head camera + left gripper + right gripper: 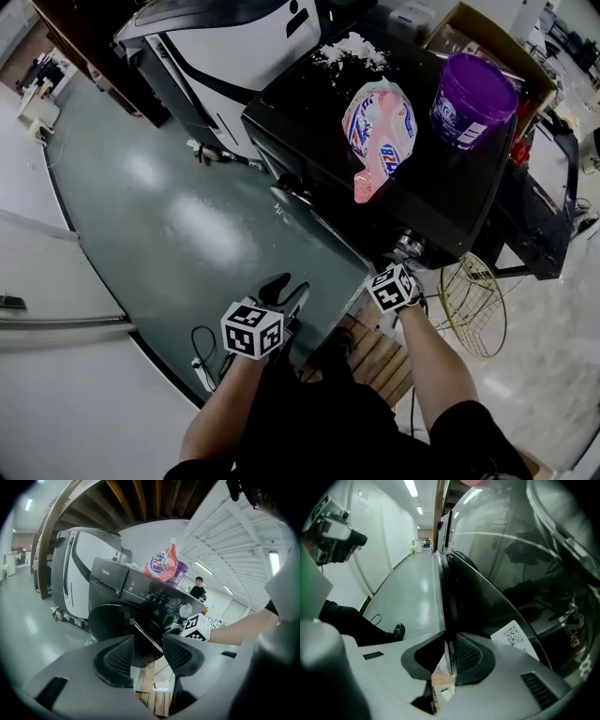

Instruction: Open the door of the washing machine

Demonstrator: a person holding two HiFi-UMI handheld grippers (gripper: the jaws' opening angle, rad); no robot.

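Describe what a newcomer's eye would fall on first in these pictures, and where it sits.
A purple tub and a pink bag stand out on top of the black washing machine. At its front, the right claw is clamped on the edge of the door.

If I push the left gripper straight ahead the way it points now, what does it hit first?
Most likely the washer door, ajar ahead of the open, empty left gripper; depth is hard to judge. The right gripper is clamped on that door's edge.
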